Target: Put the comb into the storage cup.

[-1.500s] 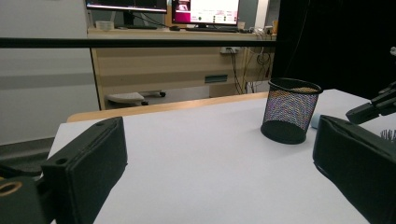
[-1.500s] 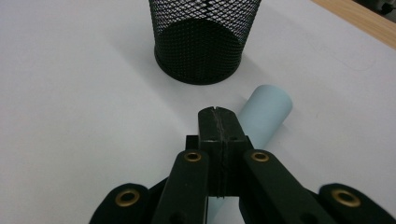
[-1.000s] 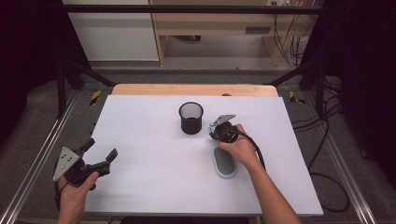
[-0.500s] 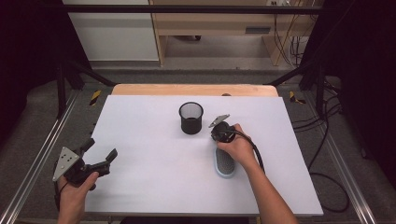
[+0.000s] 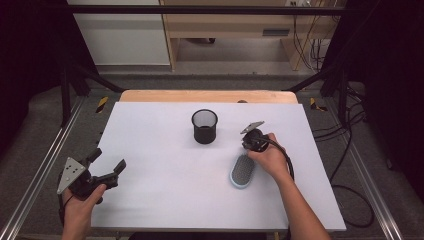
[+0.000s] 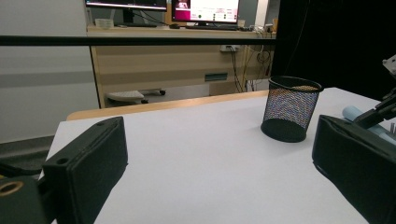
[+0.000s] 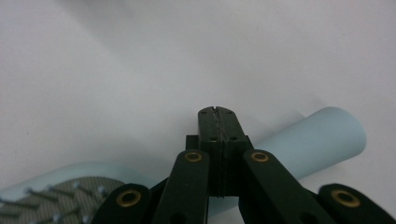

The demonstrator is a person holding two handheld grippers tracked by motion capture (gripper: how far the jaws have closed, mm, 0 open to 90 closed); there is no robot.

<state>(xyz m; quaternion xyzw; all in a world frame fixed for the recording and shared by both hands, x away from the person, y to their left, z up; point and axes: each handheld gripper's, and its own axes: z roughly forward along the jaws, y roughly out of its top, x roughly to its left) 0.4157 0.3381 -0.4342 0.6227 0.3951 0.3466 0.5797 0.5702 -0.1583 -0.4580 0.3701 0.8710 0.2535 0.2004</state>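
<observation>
A light blue hairbrush (image 5: pixel 242 171) with a grey bristle pad lies on the white table (image 5: pixel 165 200), right of centre. My right gripper (image 5: pixel 251 145) points down over the brush's handle end, next to the person's hand. In the right gripper view its jaws are shut pad to pad (image 7: pixel 217 114) with nothing between them. The blue handle (image 7: pixel 327 135) runs underneath, and the bristle pad (image 7: pixel 56 198) sits at lower left. A black mesh cup (image 5: pixel 205 127) (image 6: pixel 289 109) stands upright at the table's middle back. My left gripper (image 5: pixel 108 159) (image 6: pixel 219 177) rests open and empty at the front left.
A wooden strip (image 5: pixel 205 96) borders the table's far edge. Metal frame rails (image 5: pixel 35 175) run along both sides, and cables (image 5: pixel 350 165) lie on the floor to the right. A desk with monitors (image 6: pixel 205 9) stands beyond the table.
My right hand and its shut gripper have shifted a little to the right, above the brush handle. The brush, the cup and the left gripper stay where they were.
</observation>
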